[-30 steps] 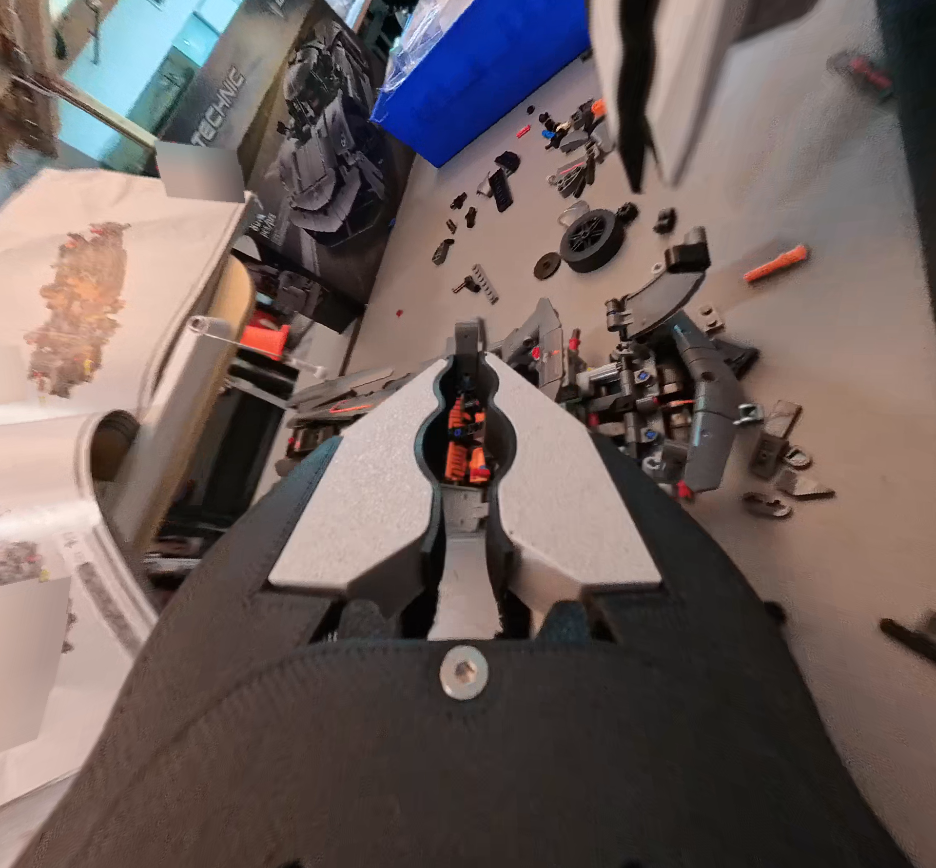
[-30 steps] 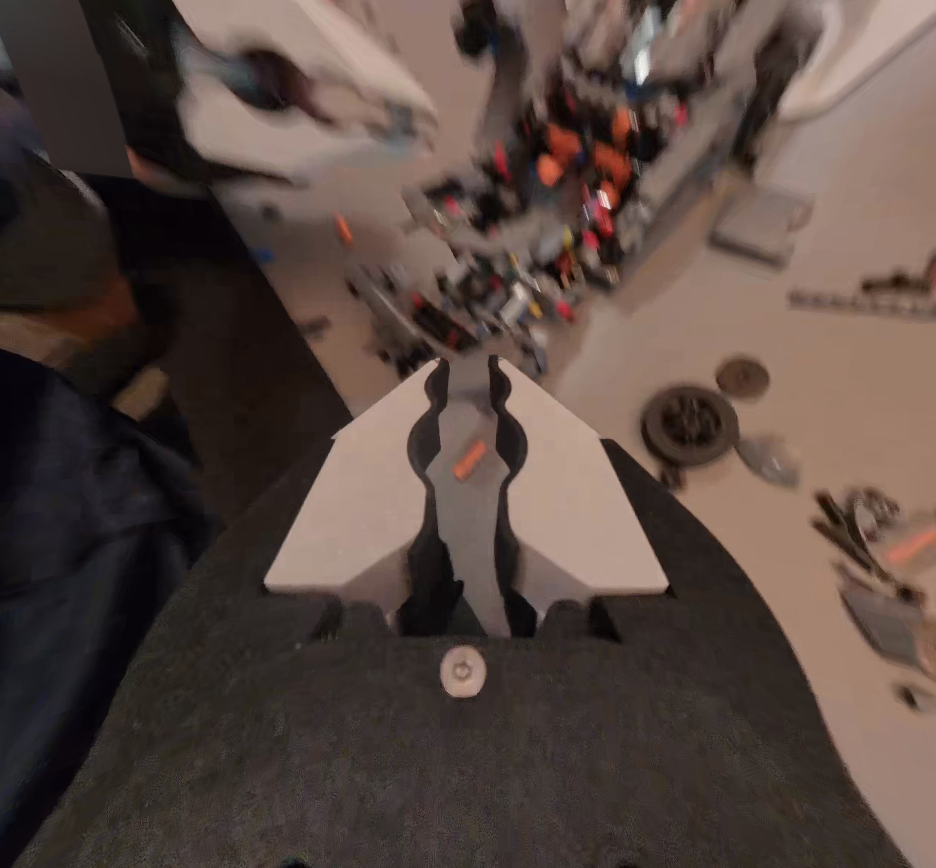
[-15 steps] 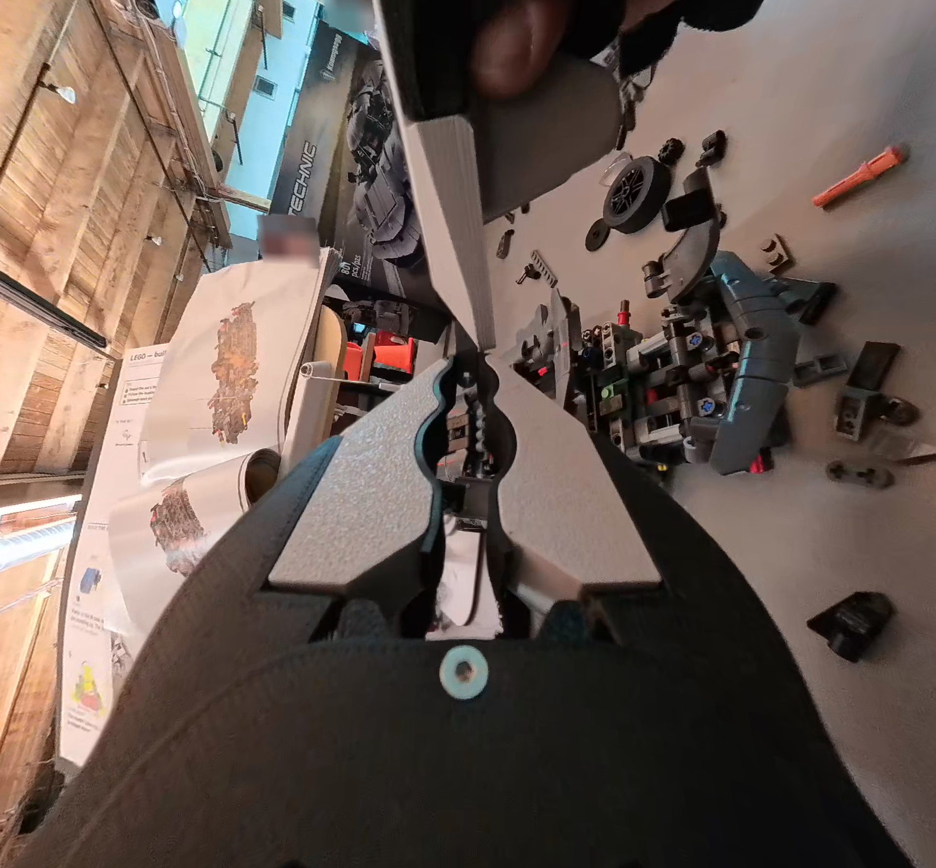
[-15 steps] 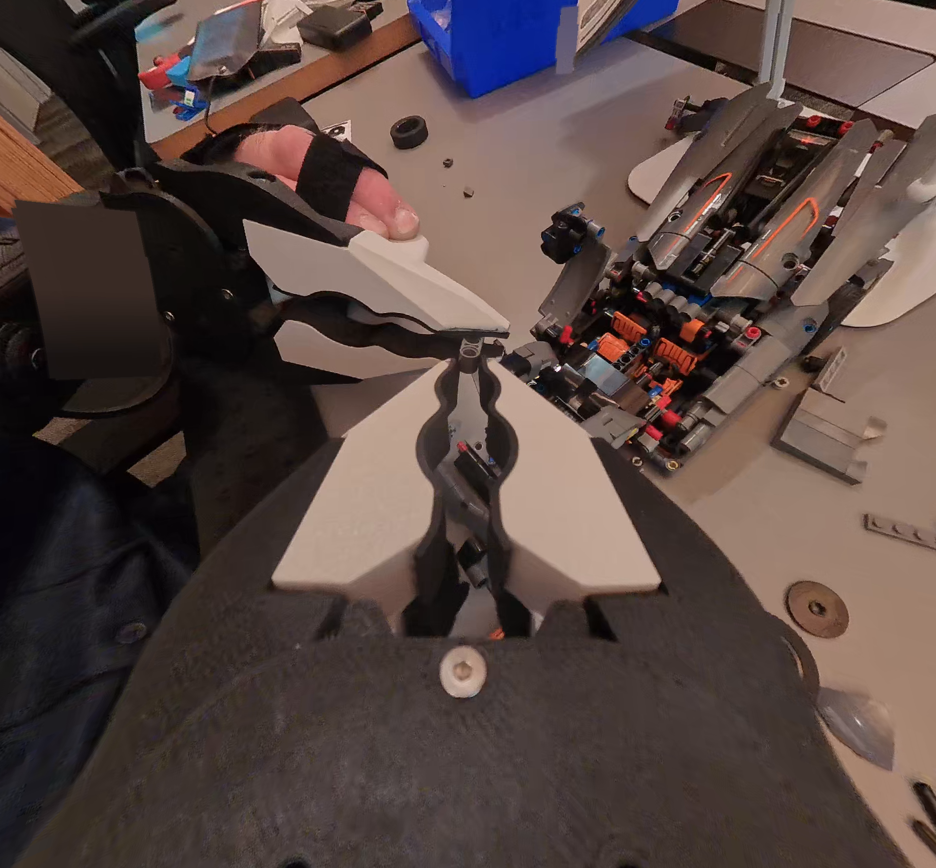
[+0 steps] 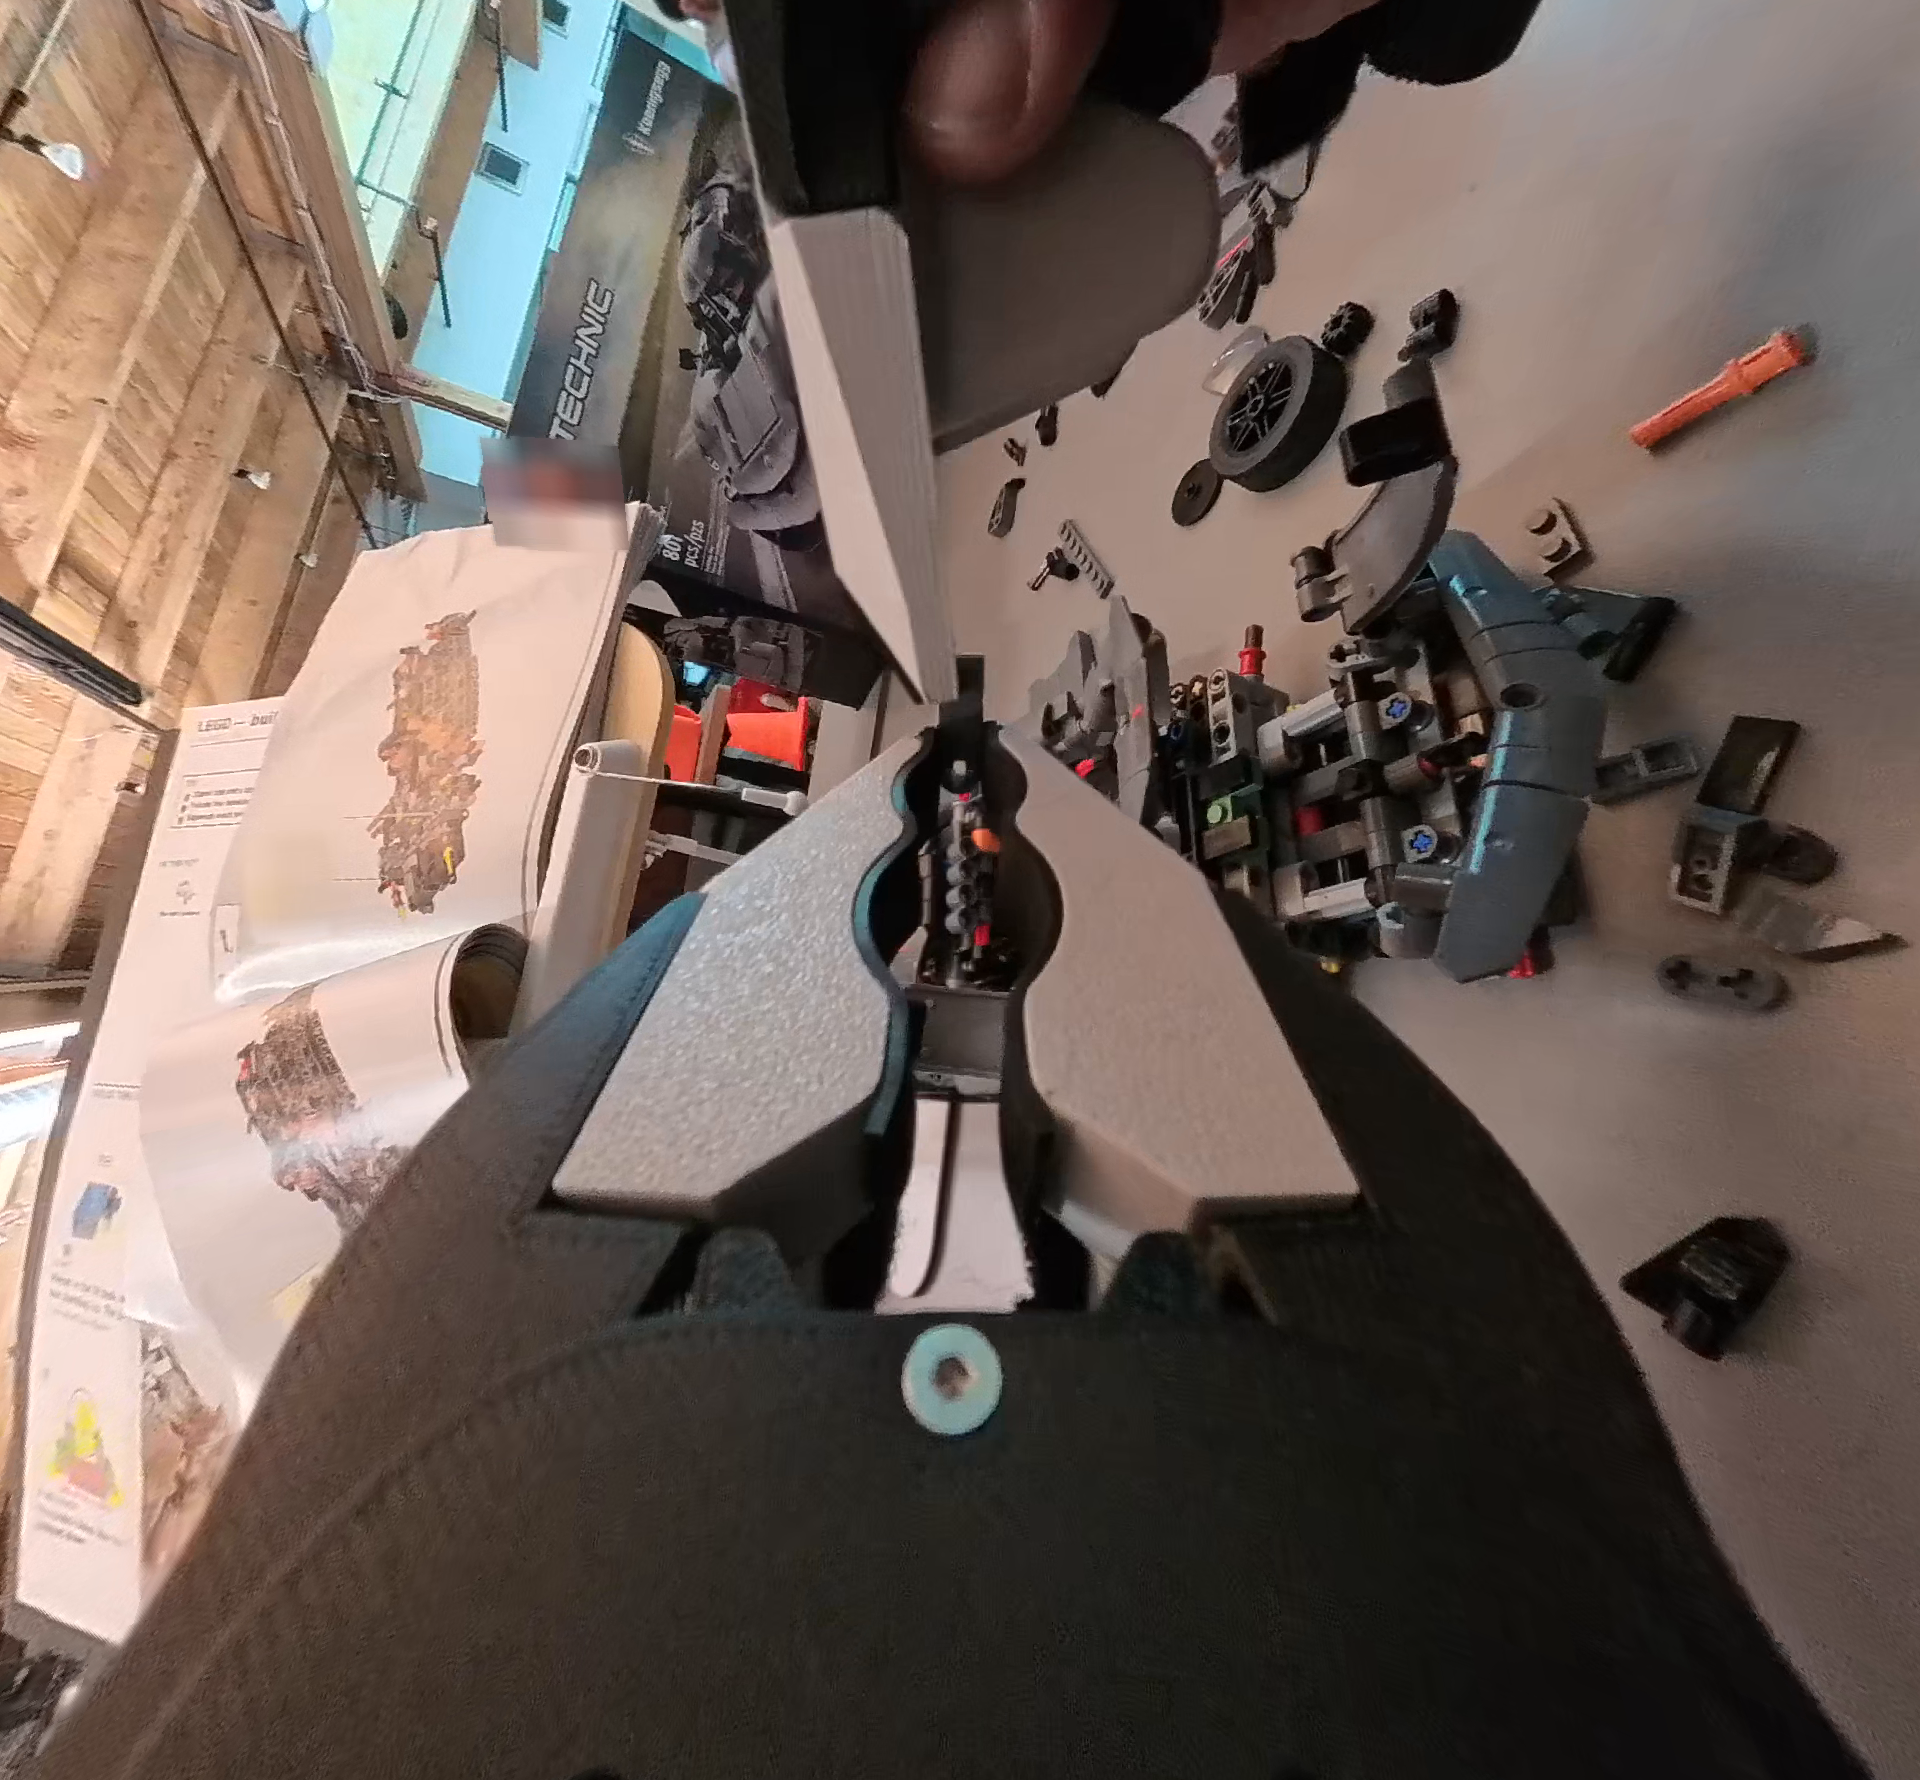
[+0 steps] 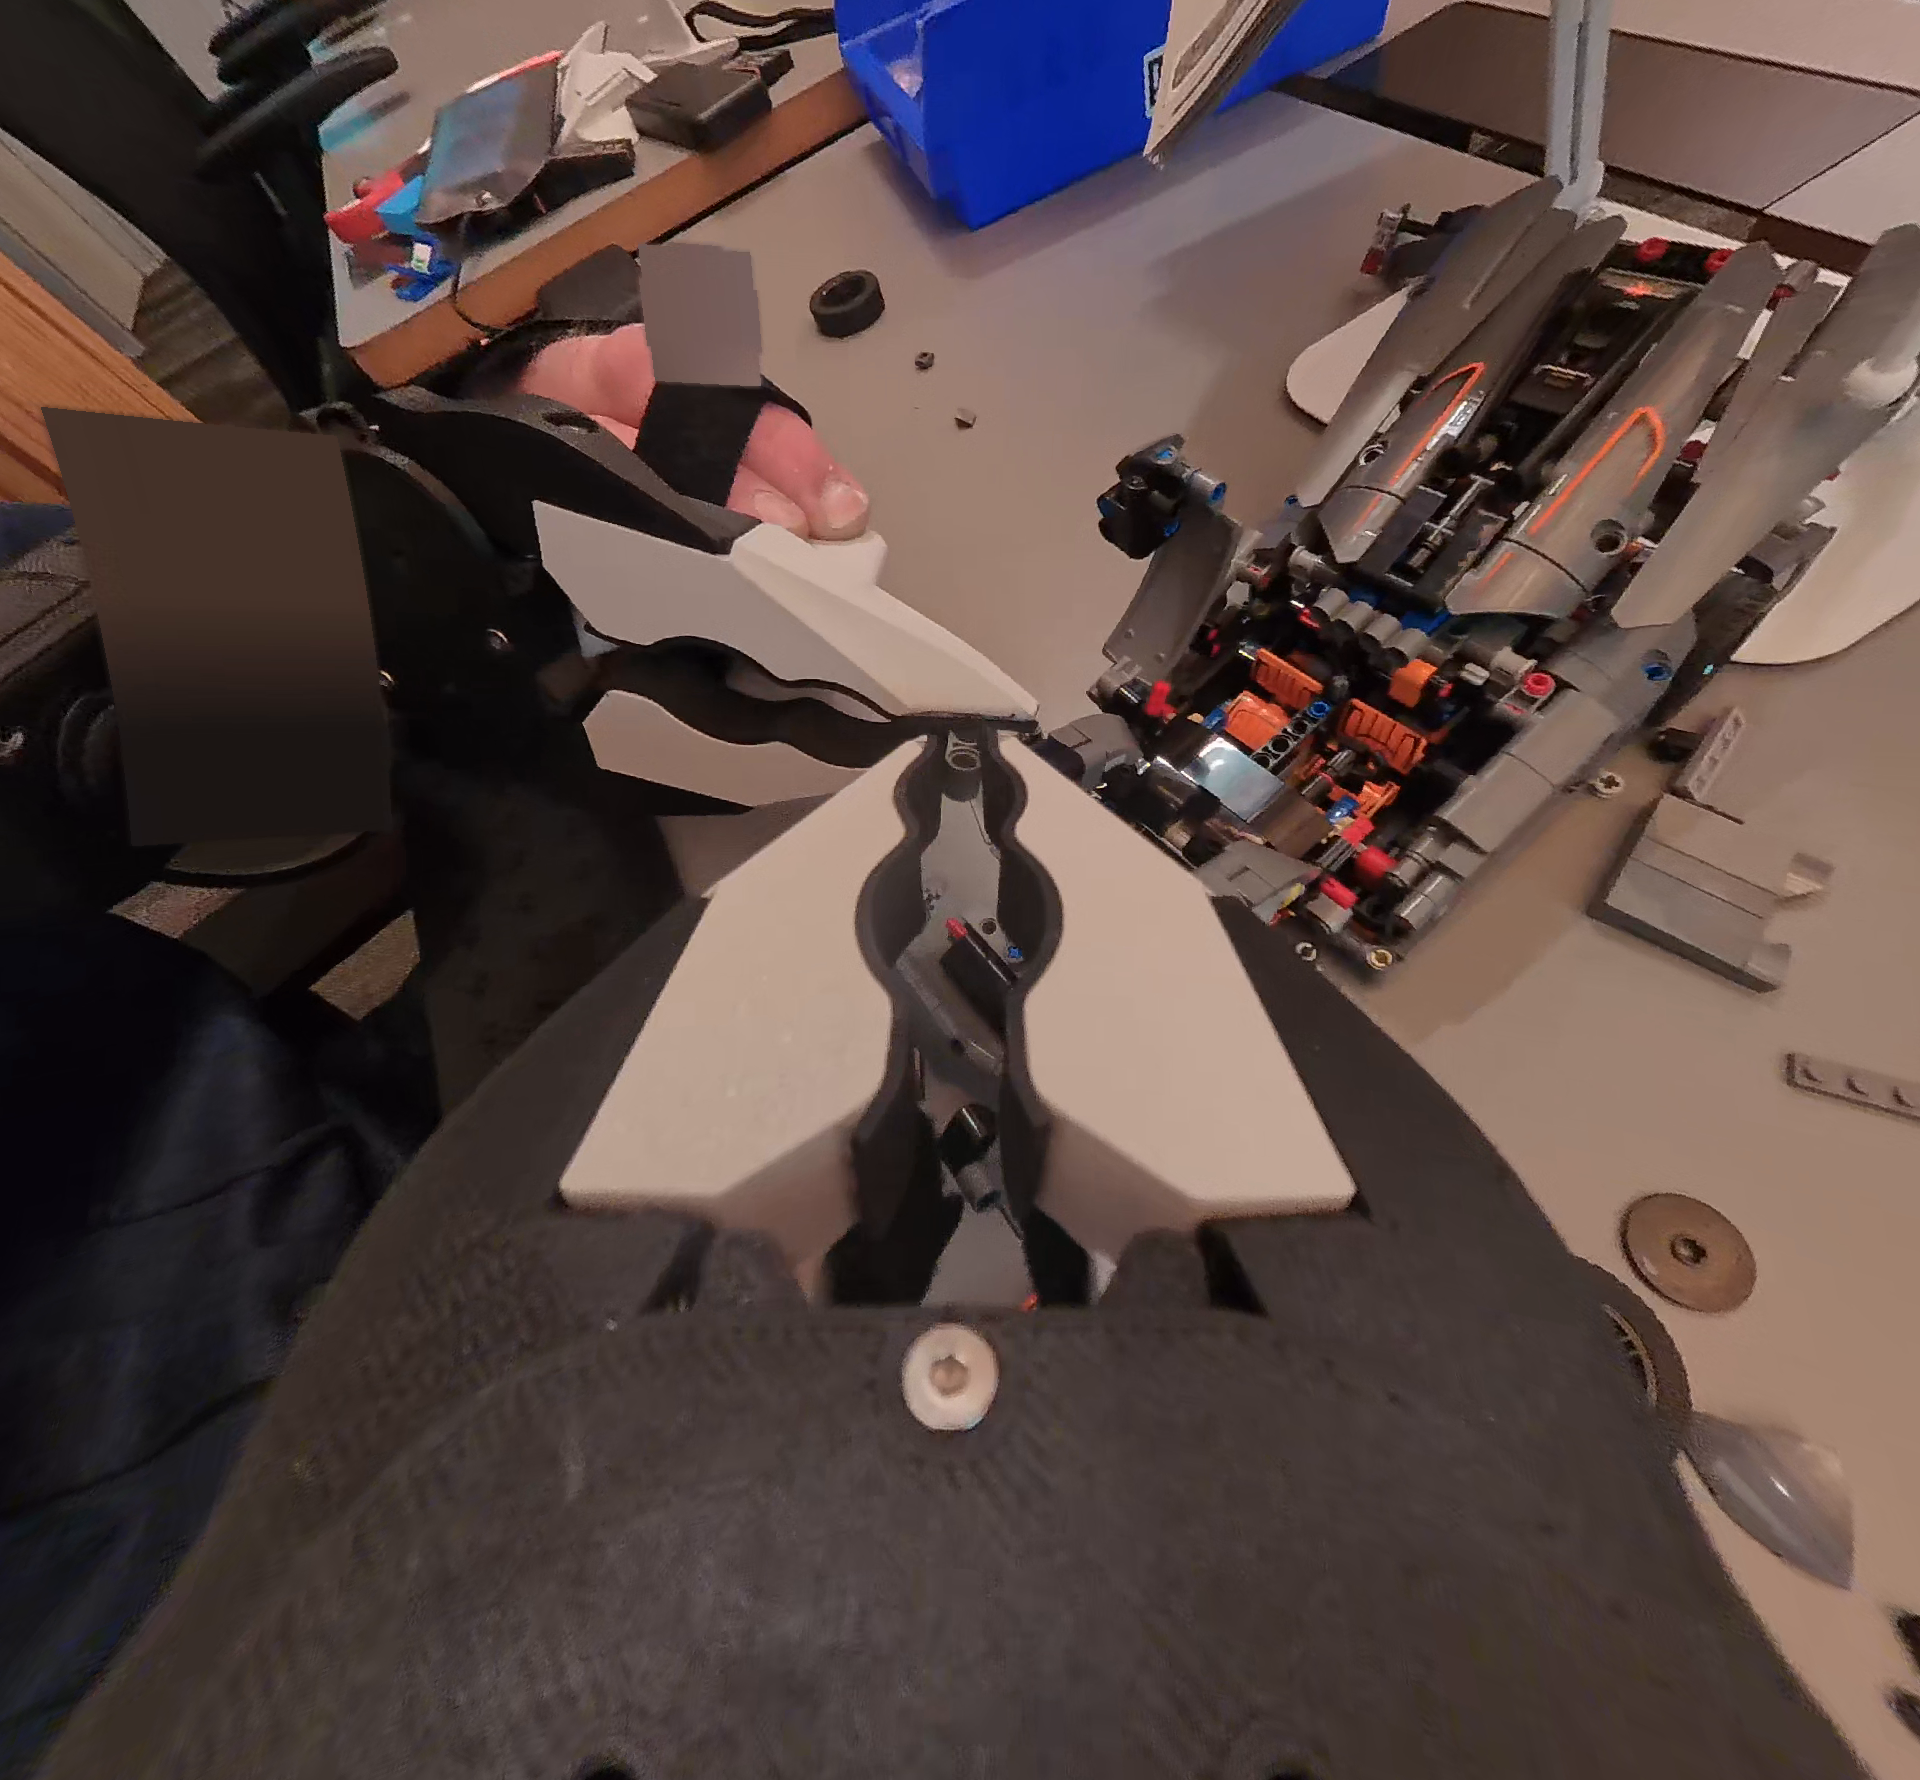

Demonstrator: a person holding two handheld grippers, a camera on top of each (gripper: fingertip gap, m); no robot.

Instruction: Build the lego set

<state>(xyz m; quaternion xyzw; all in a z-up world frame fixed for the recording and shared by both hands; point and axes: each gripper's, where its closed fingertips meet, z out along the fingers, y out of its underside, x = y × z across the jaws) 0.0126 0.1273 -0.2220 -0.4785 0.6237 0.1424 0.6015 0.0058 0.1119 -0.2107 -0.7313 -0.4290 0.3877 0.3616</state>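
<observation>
Tips of left hand-held gripper (image 5: 961, 728) & right hand-held gripper (image 6: 961, 743) stay touching since 0.5 s ago; both clenched on small dark piece (image 6: 961, 756), we see.

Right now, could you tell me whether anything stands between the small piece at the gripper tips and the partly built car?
Nothing visible does. The small dark piece, pinched where the right gripper and left gripper meet, sits just beside the car model; only its raised grey panel stands nearby.

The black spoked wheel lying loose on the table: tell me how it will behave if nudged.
The black spoked wheel lies tilted on the grey table, so it would probably slide or flop flat. Stood on its round tread, it would likely roll. It looks light.
</observation>
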